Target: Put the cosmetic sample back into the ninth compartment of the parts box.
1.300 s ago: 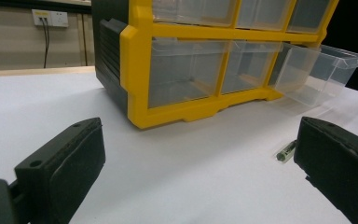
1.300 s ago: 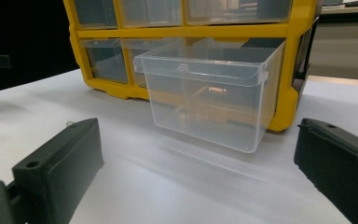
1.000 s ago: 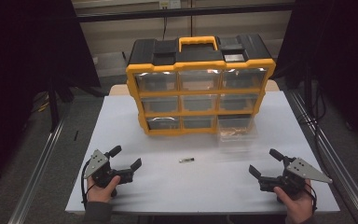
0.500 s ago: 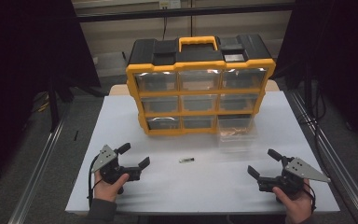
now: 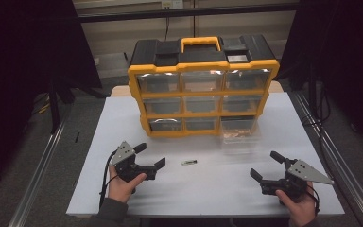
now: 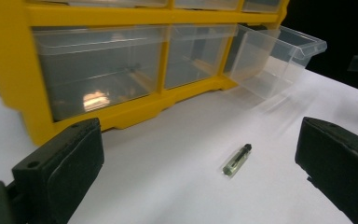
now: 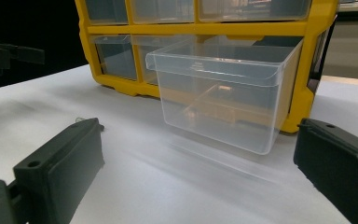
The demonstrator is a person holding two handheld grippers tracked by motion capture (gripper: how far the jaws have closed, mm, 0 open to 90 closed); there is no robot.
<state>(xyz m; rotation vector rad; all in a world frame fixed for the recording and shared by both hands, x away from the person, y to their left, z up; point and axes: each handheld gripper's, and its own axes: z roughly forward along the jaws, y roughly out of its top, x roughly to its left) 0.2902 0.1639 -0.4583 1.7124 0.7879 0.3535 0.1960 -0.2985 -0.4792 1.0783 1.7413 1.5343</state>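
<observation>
A small glass tube with a dark tip (image 5: pixel 188 162) (image 6: pixel 236 160) lies on the white table (image 5: pixel 203 189), in front of a yellow and black drawer organizer (image 5: pixel 203 85) (image 6: pixel 14 88) (image 7: pixel 307 60). Its bottom right clear drawer (image 5: pixel 240 134) (image 7: pixel 223 98) (image 6: pixel 272 60) is pulled out. My left gripper (image 5: pixel 150 155) (image 6: pixel 198 179) is open, left of the tube, its jaws spread wide either side of the tube. My right gripper (image 5: pixel 266 165) (image 7: pixel 200 179) is open near the front right, facing the drawer, holding nothing.
The organizer stands at the table's back centre with the other drawers shut and a yellow handle (image 5: pixel 200 44) on top. Metal rails (image 5: pixel 38 184) run along both sides of the table. Dark curtains hang left and right.
My left gripper has moved right and forward toward the small tube. The right gripper has barely shifted.
</observation>
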